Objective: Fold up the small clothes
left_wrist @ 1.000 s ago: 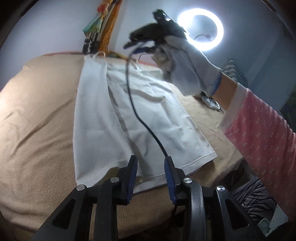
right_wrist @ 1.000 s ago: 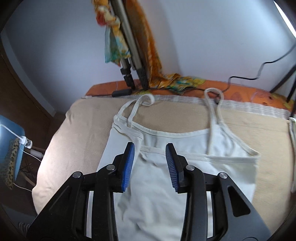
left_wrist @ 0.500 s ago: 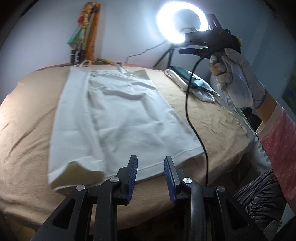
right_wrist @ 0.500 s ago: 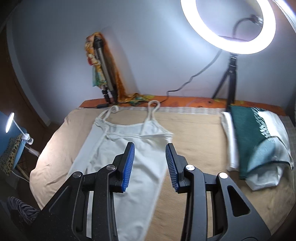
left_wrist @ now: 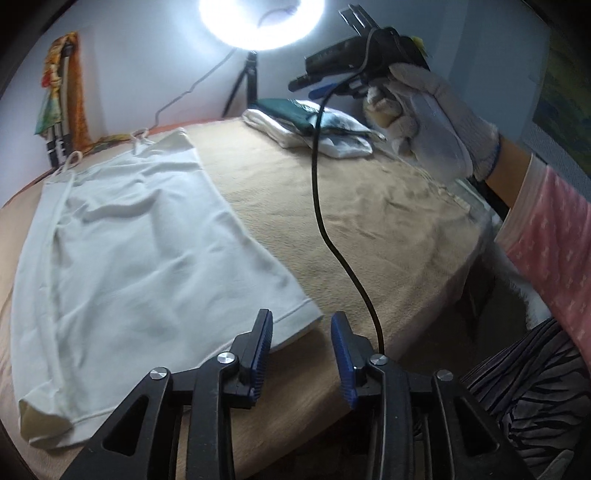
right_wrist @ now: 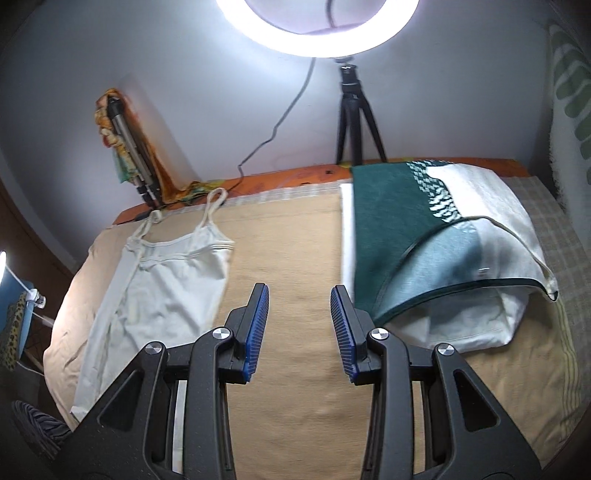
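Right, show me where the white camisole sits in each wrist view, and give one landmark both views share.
Left wrist view: white camisole fills the left half, straps at the far end.
Right wrist view: white camisole lies left of the fingers, straps pointing to the wall.
Shared landmark: the ring light at the top.

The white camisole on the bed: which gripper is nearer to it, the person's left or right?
Left. The left gripper, jaws opening and empty, hovers at the hem corner of the white camisole. The right gripper is off to its side, over the bare beige blanket, nearer the folded pile.
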Demonstrator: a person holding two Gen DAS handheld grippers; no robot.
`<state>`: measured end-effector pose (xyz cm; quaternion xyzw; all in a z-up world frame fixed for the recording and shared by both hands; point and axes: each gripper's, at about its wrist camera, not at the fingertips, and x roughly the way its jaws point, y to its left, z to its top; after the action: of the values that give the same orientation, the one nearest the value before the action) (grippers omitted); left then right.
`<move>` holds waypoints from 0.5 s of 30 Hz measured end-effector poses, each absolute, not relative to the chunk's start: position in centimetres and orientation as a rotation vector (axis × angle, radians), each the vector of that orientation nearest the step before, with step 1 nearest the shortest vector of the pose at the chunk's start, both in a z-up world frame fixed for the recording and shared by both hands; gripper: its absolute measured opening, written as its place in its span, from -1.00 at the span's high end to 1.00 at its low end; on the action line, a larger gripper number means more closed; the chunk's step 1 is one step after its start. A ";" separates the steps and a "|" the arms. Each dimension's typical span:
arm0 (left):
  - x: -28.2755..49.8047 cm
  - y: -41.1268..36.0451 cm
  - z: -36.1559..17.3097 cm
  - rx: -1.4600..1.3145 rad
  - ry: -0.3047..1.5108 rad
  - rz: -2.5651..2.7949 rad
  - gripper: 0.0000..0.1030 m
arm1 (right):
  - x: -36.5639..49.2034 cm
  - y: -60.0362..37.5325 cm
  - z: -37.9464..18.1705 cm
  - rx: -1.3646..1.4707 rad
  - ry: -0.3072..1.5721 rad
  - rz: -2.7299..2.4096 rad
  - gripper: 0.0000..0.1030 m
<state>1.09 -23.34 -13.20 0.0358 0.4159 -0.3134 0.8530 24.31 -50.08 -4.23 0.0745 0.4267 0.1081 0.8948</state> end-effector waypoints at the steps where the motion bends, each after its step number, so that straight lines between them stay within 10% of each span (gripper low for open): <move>1: 1.3 -24.0 -13.5 0.085 0.886 -0.660 0.13 | 24.5 -50.6 -4.4 0.158 0.889 0.219 0.28; 8: 2.8 -25.9 -14.9 0.122 0.914 -0.609 0.12 | 26.8 -50.6 -6.5 0.230 0.919 0.280 0.28; 15: 4.1 -24.3 -15.0 -0.018 0.934 -0.589 0.94 | 29.8 -45.6 -10.0 0.267 0.981 0.412 0.28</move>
<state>4.10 -24.32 -15.02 -0.0088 0.4435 -0.2797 0.8515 29.80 -45.55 -10.02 0.1271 0.4661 0.1960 0.8533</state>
